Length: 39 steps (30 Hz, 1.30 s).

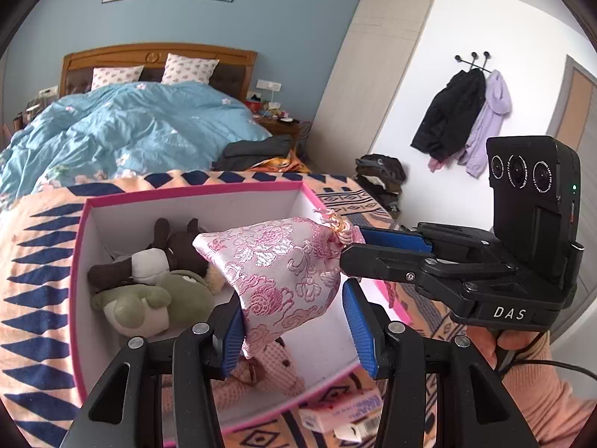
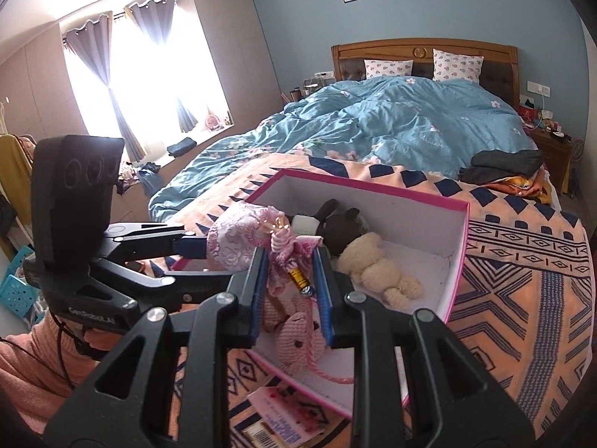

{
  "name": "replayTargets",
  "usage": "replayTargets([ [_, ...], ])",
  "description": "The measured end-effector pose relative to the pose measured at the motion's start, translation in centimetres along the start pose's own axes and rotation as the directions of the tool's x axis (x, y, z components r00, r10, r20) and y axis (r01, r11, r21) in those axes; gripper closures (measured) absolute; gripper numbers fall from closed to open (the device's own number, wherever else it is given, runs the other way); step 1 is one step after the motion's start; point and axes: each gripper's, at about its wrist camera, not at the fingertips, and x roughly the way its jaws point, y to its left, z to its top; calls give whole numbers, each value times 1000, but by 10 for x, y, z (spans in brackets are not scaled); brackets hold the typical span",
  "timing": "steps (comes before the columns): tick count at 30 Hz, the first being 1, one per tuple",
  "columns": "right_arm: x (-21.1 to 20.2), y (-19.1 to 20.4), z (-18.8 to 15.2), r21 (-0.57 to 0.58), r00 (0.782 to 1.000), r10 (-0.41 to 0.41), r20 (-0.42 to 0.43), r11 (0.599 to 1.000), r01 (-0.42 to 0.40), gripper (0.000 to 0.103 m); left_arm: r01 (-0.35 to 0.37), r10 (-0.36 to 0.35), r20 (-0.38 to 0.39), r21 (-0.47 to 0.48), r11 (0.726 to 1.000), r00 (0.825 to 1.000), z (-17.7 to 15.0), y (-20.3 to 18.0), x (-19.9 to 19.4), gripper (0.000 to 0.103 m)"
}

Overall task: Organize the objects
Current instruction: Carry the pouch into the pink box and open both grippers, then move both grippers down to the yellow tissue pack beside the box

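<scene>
Tools (image 1: 294,321) hold pouch (image 1: 280,272) crosswise.

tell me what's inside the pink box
Inside the pink box: a brown plush, green plush, cream bear and pink knitted toy. The brocade pouch hides part of the floor.

Box (image 2: 457,261) open on top: bare floor right of the cream toy (image 2: 377,265). Left side crowded by plush toys (image 1: 149,276). Pouch (image 1: 276,272) hangs over the middle, between both hand-held grippers.
</scene>
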Motion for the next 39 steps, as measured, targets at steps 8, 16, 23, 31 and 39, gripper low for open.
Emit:
replayTargets([
  [8,29,-31,-6,51,997,-31,-70,998,35,76,-32,30,-98,-23,999,995,-1,12,46,54],
  [16,54,-50,-14,75,982,-104,-155,990,116,76,-107,93,-207,-53,993,974,0,24,83,54],
  [23,55,-57,-22,96,978,-129,-166,985,146,76,-130,119,-194,-46,990,974,-3,21,75,54],
  [31,12,-46,-41,111,993,-81,-81,990,90,72,-42,44,-65,28,999,997,-27,-2,25,50],
  [39,-46,-22,-86,108,999,-23,-22,994,25,63,75,-78,18,119,990,997,-70,-39,-34,45],
])
